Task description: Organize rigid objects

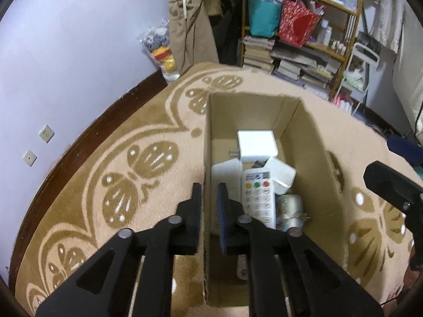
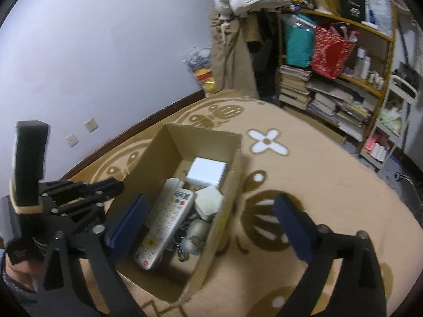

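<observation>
Standing open on the patterned rug [image 2: 317, 185], a cardboard box [image 1: 298, 142] is seen at the centre of both views. Inside it, a white square adapter [image 1: 257, 145] lies toward the far end, a white remote control [image 1: 258, 200] with yellow, green and red buttons is laid lengthwise along the middle, a pale hexagonal case [image 2: 209, 201] sits just beside the remote, and a silvery cylindrical item [image 1: 289, 211] is lodged at the near end. The left gripper [image 1: 210, 203] is shown at lower centre of its view with its fingers narrowly parted, straddling the box's left wall; whether the wall is pressed cannot be told. The right gripper [image 2: 208, 227] is spread wide over the box, nothing held.
</observation>
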Demonstrator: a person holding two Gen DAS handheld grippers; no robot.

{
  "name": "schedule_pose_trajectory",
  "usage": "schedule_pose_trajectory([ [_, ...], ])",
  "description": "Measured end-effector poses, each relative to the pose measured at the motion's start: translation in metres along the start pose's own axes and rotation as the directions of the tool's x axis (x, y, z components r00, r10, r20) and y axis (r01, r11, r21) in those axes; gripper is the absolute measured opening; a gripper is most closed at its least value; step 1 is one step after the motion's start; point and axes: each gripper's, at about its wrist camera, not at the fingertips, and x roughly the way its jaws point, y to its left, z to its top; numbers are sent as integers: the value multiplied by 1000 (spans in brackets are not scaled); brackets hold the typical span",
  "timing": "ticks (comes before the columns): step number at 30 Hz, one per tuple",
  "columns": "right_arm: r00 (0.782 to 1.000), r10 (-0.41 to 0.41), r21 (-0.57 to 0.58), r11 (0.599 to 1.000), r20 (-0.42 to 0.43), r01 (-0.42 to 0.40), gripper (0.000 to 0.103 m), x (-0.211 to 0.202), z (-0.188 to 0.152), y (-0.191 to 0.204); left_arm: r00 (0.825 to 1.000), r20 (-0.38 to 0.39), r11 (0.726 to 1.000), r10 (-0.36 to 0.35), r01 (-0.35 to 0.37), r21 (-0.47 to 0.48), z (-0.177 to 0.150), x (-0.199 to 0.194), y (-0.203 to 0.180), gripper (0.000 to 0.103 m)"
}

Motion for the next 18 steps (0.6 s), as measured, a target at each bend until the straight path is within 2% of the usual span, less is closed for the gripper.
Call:
schedule_pose_trajectory([
  [5,997,-38,24,999,63,37,103,-35,3,-6,998,52,1000,-18,16,24,4,-29,-8,20],
  [7,996,-43,28,999,79,41,103,-49,4,-6,996,89,999,-32,30,26,5,-44,-10,30],
  [9,994,-59,21,998,97,57,103,-61,4,-4,991,131,999,-28,25,26,5,-61,-11,53],
  [13,985,-95,-8,995,145,98,103,-88,0,4,975,222,1000,-3,-4,28,8,-101,-15,80],
  [14,983,-105,-9,994,154,107,103,-94,-1,5,972,234,1000,-1,-5,25,8,-108,-16,89],
  [15,980,-114,-7,993,165,117,103,-100,-1,6,967,254,1000,4,-9,19,8,-118,-16,95],
  [18,969,-125,13,992,212,125,103,-124,-4,8,955,297,1000,18,-24,15,7,-141,-15,100],
])
